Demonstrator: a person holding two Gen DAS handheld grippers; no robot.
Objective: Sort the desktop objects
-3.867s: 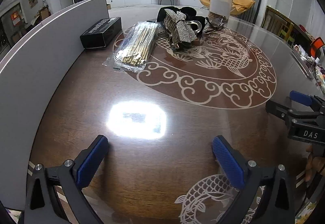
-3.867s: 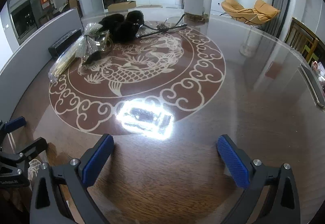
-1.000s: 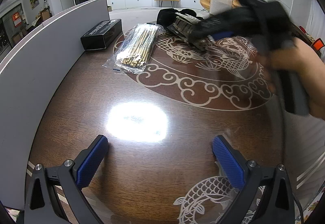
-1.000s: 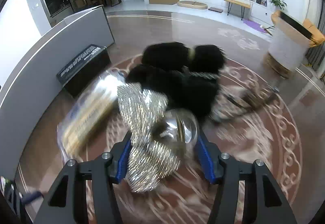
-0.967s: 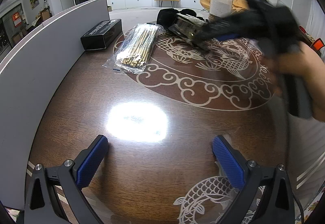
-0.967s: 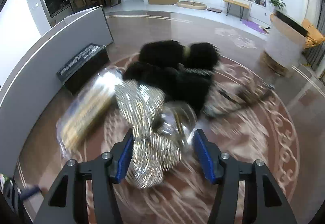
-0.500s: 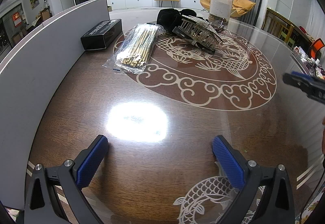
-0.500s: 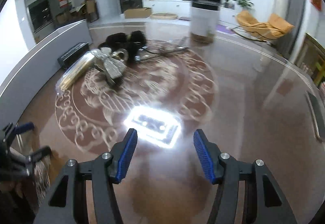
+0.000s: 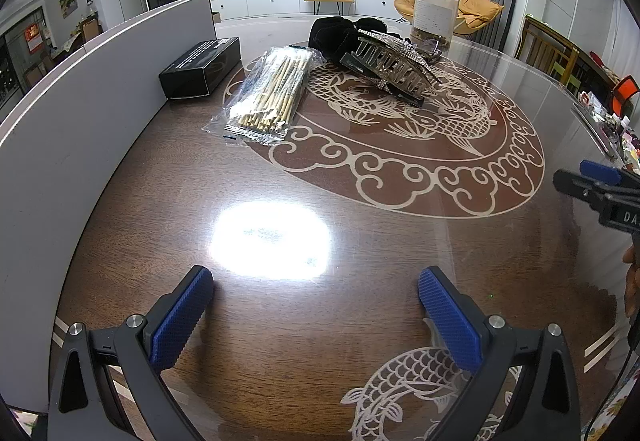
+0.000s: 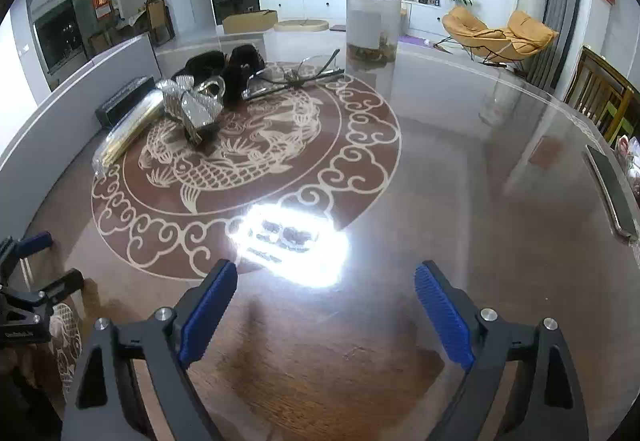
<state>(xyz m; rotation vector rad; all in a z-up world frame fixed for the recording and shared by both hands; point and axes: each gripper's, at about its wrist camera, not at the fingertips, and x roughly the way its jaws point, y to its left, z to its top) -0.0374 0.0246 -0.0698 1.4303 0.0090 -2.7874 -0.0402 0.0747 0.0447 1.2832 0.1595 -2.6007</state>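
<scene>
1. The clip, a big rhinestone hair claw, lies at the far side of the table, on the carved medallion, well ahead of both tongs and apart from them
2. From the left gripper it sits ahead and slightly to the right; its long axis runs slantwise, from far left to near right
3. From the right gripper the clip lies far ahead and to the left, so I judge neither hand clearly nearer; the right one would have to cross over the medallion
4. Left tongs stand wide with nothing between the pads; right tongs have just been opening and now stand wide too, bare table between them
5. Just left of the clip lies the stick pack, its length pointing away from the left gripper; further left the black box stands against the grey partition
6. Behind the clip, touching it or nearly so, is a black furry thing; glasses lie to its right, and a tall jar stands beyond them
7. The near table is bare, so nothing bars a straight reach; the crowding at the clip's back and left is the risk, and I judge a grip across its narrow width, taken from the near side, the safest
</scene>
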